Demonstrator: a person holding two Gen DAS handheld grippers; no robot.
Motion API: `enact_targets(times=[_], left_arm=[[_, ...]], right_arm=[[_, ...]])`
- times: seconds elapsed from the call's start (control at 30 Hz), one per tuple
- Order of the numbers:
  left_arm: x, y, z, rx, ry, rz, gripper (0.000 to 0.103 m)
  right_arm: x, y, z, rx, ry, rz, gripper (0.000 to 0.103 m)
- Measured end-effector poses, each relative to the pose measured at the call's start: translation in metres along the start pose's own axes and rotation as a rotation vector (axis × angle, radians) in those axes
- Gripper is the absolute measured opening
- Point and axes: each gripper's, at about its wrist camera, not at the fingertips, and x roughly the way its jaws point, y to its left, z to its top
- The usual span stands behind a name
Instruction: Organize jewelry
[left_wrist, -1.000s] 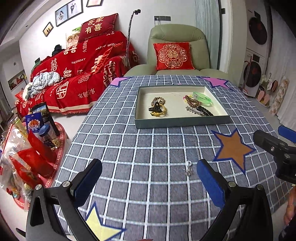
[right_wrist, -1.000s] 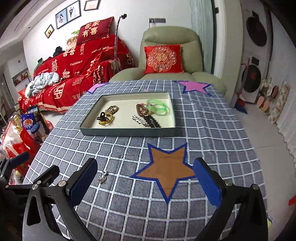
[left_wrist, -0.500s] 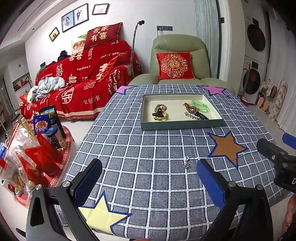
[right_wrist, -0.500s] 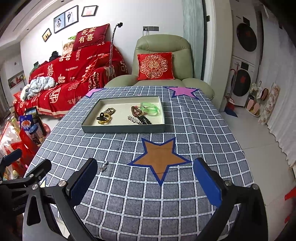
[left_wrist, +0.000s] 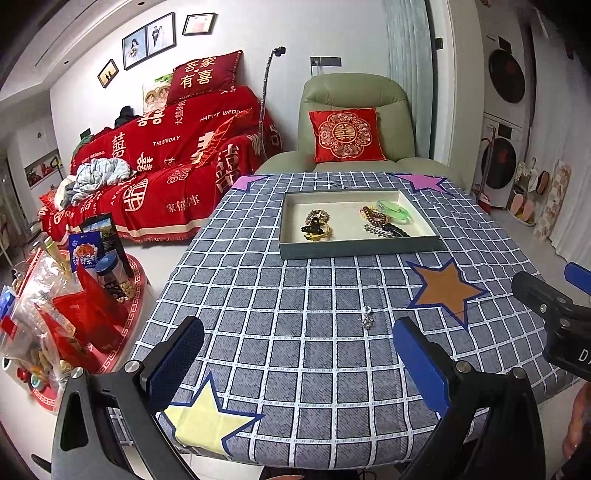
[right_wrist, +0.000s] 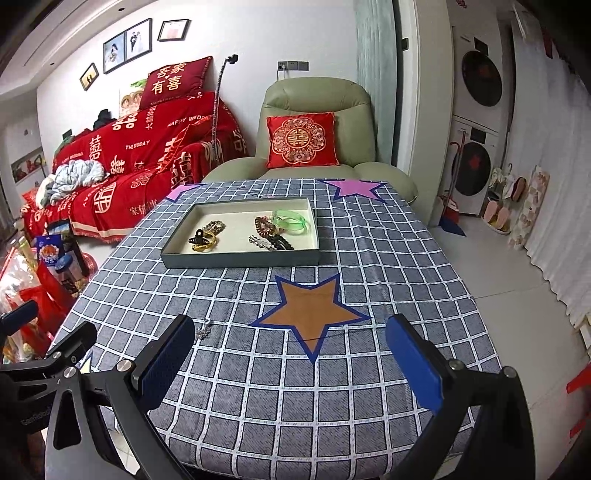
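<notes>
A grey-green tray (left_wrist: 354, 248) (right_wrist: 240, 258) rests at the table's far middle. It holds a green bangle (left_wrist: 392, 211) (right_wrist: 290, 220), a gold bangle with a black claw clip (left_wrist: 316, 229) (right_wrist: 203, 240), a beaded bracelet and dark hair clips. A small silver pendant (left_wrist: 366, 319) (right_wrist: 204, 329) lies alone on the checked cloth, near the orange star (left_wrist: 445, 290) (right_wrist: 312, 312). My left gripper (left_wrist: 295, 363) hovers open over the near edge, the pendant ahead between its fingers. My right gripper (right_wrist: 290, 363) is open too, empty, with the pendant just beyond its left finger.
The table wears a grey checked cloth (left_wrist: 295, 295) with coloured stars. A green armchair (left_wrist: 354, 122) with a red cushion stands behind it, a red-covered sofa (left_wrist: 166, 162) to the left. Bags and snack tins (left_wrist: 74, 295) crowd the floor at left. Stacked washers (right_wrist: 476, 110) stand at right.
Both grippers have drawn back from the table and risen, so the tray and pendant look smaller and farther. Both stay open and empty. Nothing on the table has moved.
</notes>
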Motion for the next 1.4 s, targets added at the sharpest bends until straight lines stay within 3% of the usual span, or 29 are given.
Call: enact_targets(times=[1.4], left_arm=[[0.005, -0.004, -0.005, 0.006, 0.017, 0.005, 0.103]], right_arm=[[0.004, -0.009, -0.004, 0.005, 0.010, -0.008, 0.103]])
